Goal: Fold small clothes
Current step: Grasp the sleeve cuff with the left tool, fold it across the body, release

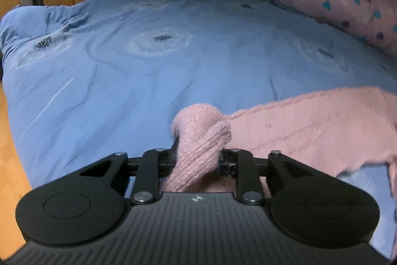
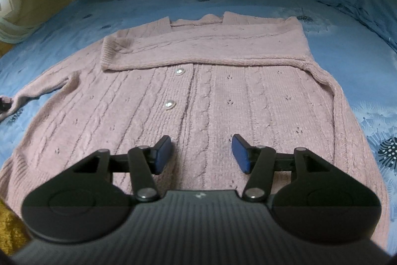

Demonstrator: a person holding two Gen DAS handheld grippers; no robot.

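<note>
A bunched sleeve cuff [image 1: 198, 138] is clamped in the left gripper [image 1: 198, 155]. The right gripper [image 2: 201, 153] is held open, empty, above the pink cardigan [image 2: 198, 101] spread on the blue bedspread [image 2: 359, 66]. The knit is judged soft, light and limp, best pinched at edges.

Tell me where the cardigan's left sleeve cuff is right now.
In the left wrist view, the cuff sits bottom centre, pinched in the left gripper above the blue bedspread.

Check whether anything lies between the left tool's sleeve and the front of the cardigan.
Nothing visible does. The left tool grips the sleeve cuff; the cardigan front carries only its other folded sleeve.
</note>
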